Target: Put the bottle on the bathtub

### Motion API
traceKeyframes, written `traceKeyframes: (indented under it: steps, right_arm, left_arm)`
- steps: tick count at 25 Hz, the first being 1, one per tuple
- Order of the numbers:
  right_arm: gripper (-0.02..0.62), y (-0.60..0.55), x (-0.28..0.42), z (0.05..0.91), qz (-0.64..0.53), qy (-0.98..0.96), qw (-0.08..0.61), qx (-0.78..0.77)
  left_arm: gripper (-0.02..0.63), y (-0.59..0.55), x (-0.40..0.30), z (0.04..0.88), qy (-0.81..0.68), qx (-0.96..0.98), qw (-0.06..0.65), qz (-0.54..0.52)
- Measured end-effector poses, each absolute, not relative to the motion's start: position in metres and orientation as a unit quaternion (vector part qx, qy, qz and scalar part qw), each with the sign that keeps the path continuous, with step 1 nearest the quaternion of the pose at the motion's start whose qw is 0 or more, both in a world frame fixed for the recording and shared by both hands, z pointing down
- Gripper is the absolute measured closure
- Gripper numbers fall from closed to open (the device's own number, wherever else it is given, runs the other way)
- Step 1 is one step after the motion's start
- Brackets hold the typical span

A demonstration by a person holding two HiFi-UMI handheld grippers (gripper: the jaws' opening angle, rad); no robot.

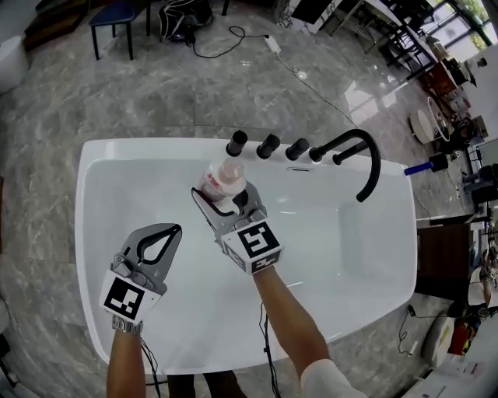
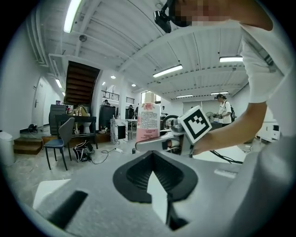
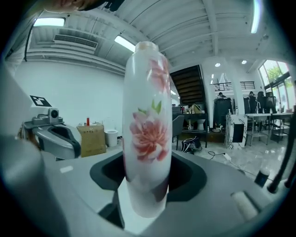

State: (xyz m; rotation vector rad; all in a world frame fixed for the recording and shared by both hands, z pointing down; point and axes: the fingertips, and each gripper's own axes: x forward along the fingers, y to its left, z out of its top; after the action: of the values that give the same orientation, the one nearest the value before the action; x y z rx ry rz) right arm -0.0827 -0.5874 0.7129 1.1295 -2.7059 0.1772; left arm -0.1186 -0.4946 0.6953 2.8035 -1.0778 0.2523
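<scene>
A white bottle (image 1: 223,180) printed with pink flowers stands upright between the jaws of my right gripper (image 1: 223,196), which is shut on its lower body. It hangs over the inside of the white bathtub (image 1: 156,146), close to the far rim. The right gripper view shows the bottle (image 3: 147,134) filling the centre, with the jaws closed against it. My left gripper (image 1: 175,230) hovers over the tub's left half, shut, with nothing in it. In the left gripper view the bottle (image 2: 148,122) and the right gripper (image 2: 166,141) are ahead of the closed jaws.
Three black knobs (image 1: 268,145) and a curved black faucet (image 1: 366,159) stand on the tub's far rim. Marble floor surrounds the tub. A blue chair (image 1: 113,15) and cables (image 1: 233,39) lie beyond, with desks and clutter at the right (image 1: 459,93).
</scene>
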Motion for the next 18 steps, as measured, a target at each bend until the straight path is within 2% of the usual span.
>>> traceKeyframes:
  steps: [7, 18]
  right_arm:
    - [0.345, -0.667, -0.103, 0.775, 0.043, -0.905, 0.117, 0.405]
    - [0.344, -0.741, -0.116, 0.831, 0.052, -0.878, 0.11, 0.463]
  left_arm:
    - [0.603, -0.534, -0.124, 0.751, -0.337, 0.934, 0.05, 0.104]
    - [0.603, -0.55, -0.131, 0.775, -0.344, 0.933, 0.055, 0.094]
